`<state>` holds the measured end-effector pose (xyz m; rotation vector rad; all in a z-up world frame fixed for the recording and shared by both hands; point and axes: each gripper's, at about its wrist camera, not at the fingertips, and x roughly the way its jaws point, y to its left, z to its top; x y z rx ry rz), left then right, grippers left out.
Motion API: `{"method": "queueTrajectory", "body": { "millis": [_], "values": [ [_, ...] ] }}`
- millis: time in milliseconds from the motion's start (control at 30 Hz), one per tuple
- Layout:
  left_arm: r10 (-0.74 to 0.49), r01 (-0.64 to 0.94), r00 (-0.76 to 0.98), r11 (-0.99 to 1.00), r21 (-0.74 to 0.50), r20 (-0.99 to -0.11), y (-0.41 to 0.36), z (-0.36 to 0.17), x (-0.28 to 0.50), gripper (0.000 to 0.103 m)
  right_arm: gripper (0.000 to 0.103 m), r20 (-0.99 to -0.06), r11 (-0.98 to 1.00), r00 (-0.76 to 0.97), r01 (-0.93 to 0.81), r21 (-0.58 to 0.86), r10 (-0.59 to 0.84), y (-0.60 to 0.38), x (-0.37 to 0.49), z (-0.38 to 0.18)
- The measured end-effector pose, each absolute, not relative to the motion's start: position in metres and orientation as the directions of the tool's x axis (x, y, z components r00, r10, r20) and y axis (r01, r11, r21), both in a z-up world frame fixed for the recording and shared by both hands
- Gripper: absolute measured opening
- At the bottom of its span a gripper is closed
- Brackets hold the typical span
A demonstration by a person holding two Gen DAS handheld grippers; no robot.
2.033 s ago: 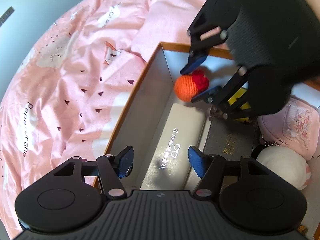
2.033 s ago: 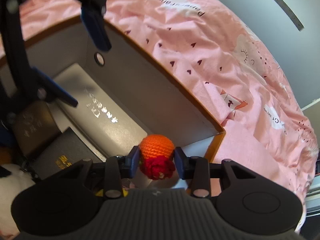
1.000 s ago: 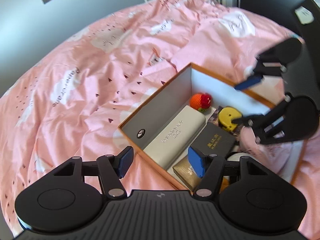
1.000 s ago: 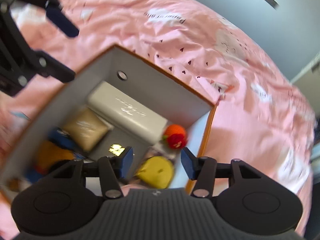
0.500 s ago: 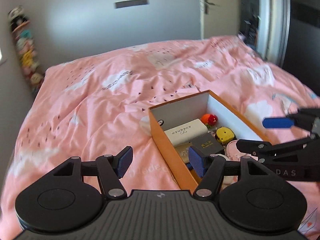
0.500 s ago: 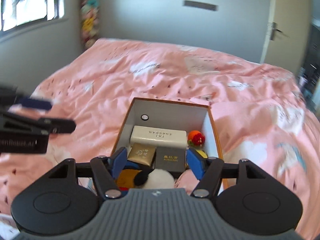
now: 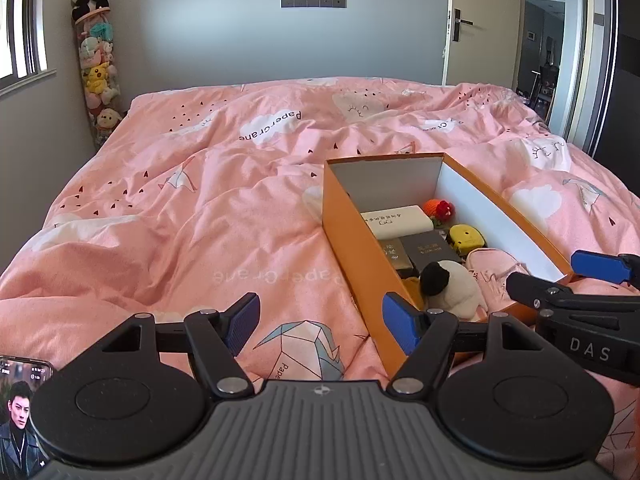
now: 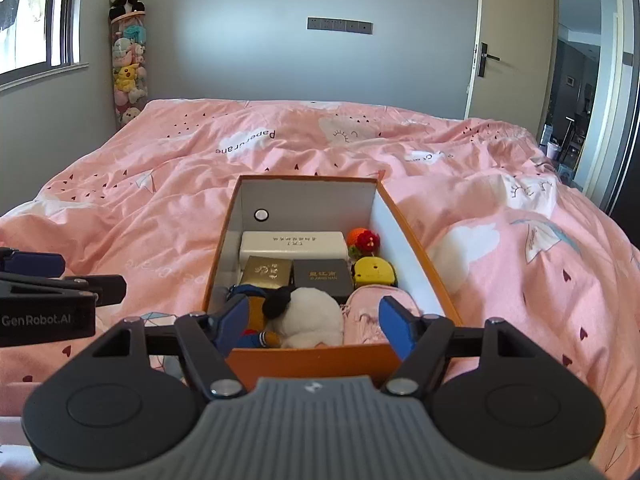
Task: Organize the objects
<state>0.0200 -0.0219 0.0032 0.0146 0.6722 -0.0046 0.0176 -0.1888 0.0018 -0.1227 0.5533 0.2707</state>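
Note:
An orange cardboard box lies on the pink bed; it also shows in the left wrist view. Inside are a white case, a gold box, a dark box, an orange-red knitted ball, a yellow toy, a white plush and a pink pouch. My right gripper is open and empty, just in front of the box's near end. My left gripper is open and empty, over the duvet left of the box.
The pink duvet covers the whole bed. A tall tube of plush toys stands in the far left corner. An open door is at the right. A phone shows at the lower left of the left wrist view.
The right gripper let go of the knitted ball, which now lies in the box's far right corner. Both grippers have pulled back and up, away from the box, and levelled out.

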Motion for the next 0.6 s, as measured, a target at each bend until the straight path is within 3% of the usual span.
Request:
{"method": "queueTrajectory", "body": {
  "millis": [600],
  "values": [
    [-0.038,0.039,0.755,0.999,-0.013,-0.655,-0.023,-0.009,0.019,0.083,0.078,-0.567,0.947,0.793,-0.314,-0.069,0.222,-0.174,0.019,-0.015]
  ]
}}
